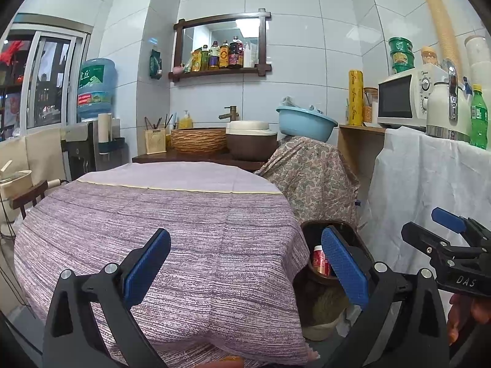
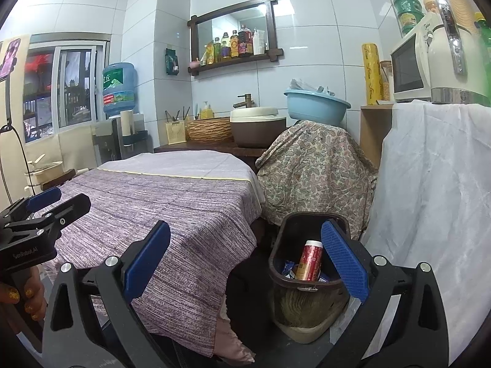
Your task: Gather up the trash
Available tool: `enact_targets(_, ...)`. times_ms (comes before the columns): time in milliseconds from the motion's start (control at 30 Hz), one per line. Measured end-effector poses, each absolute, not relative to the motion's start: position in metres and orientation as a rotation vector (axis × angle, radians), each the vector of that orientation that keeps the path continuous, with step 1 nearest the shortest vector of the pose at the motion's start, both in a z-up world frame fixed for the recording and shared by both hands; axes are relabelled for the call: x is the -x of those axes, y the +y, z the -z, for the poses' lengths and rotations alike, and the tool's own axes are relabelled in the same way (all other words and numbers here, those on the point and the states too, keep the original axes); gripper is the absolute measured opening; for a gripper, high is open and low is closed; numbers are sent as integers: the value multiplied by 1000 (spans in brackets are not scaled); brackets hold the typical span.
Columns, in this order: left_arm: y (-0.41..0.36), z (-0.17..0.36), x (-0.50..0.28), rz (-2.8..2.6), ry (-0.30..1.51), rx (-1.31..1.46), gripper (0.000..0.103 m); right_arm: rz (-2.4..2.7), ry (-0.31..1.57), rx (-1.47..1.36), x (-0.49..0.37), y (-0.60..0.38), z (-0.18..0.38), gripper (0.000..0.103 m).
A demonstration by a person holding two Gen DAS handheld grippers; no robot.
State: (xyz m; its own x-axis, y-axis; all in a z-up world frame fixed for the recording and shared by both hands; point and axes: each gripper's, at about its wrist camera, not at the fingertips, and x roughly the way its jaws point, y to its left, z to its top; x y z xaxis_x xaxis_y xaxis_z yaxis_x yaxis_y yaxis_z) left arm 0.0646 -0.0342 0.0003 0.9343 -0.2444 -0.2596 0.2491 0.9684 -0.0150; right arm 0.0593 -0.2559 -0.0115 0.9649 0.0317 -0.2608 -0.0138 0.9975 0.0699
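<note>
A dark brown trash bin [image 2: 307,215] stands on the floor at the right of the table [image 2: 168,190], which wears a purple striped cloth. Inside the bin a red can [image 2: 310,260] leans upright beside a blue wrapper [image 2: 288,266]. My right gripper [image 2: 245,260] is open and empty, its right finger over the bin's rim. My left gripper [image 1: 245,266] hangs open and empty over the table [image 1: 184,214] near its front edge. The bin [image 1: 325,223] and the can [image 1: 319,259] show behind its right finger. Each view catches the other gripper at its side: the right gripper [image 1: 426,225], the left gripper [image 2: 72,197].
A paisley-covered mound [image 2: 316,168] with a blue basin [image 2: 316,105] on top sits behind the bin. A white-draped counter [image 2: 435,184] with a microwave [image 2: 409,70] and a kettle [image 2: 454,61] is on the right. A sink counter [image 2: 211,145] and a water dispenser [image 2: 119,89] line the back wall.
</note>
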Motion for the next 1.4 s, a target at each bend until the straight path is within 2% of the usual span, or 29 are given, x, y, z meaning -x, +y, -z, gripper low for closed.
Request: enact_targets(1400,-39,6,-66,260,285,-35,98,-22,273,-77,-61,-255,16,97)
